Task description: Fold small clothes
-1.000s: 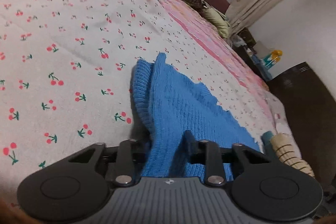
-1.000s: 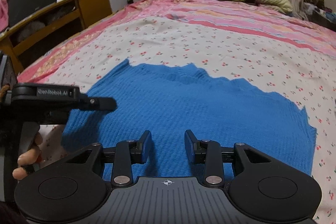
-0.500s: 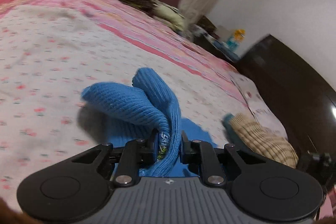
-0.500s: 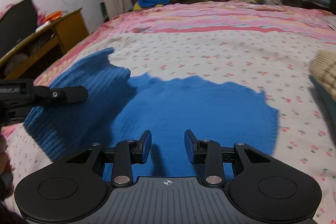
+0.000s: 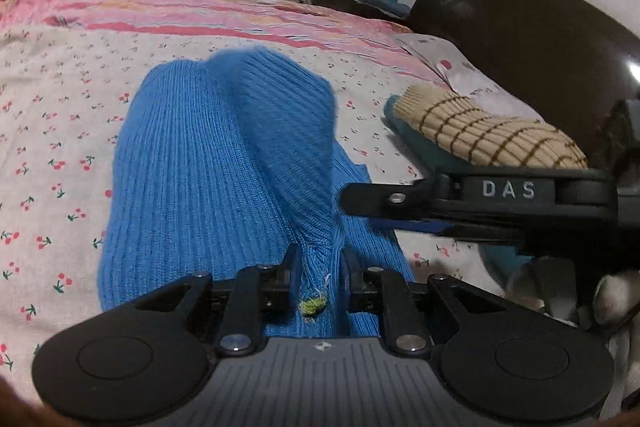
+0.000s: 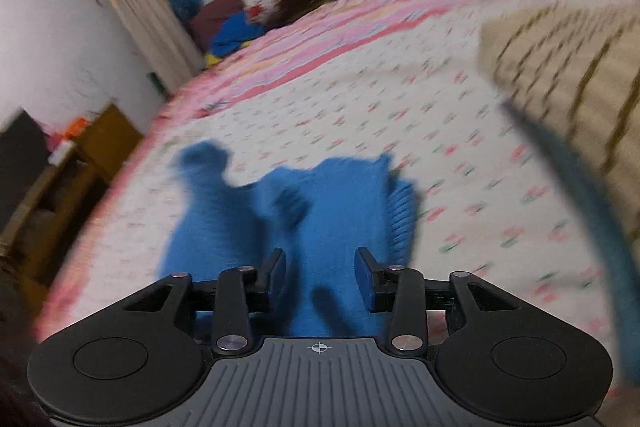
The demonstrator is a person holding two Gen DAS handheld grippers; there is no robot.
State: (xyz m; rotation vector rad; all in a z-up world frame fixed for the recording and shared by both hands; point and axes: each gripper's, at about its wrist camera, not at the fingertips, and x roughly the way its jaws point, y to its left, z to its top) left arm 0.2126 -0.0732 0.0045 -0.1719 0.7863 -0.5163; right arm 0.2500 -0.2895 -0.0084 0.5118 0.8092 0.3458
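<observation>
Since half a second ago the left tongs have carried their pinched edge of the blue knit sweater further across, so more of it now drapes back over the part lying on the bed; the right tongs have swung round too, their view smeared by motion. The left pair are clamped on the fabric near a small yellow-green tag, I'd judge to drag that side over and lay a fold. The right pair stand parted with nothing between them, low over the sweater, perhaps ready to pin or smooth it. The sweater is soft ribbed knit, thick enough to hold rounded humps where doubled. It lies mid-bed on a cherry-print sheet. Near it, towards the dark footboard, rests a beige checked knit, seemingly folded, on something teal.
</observation>
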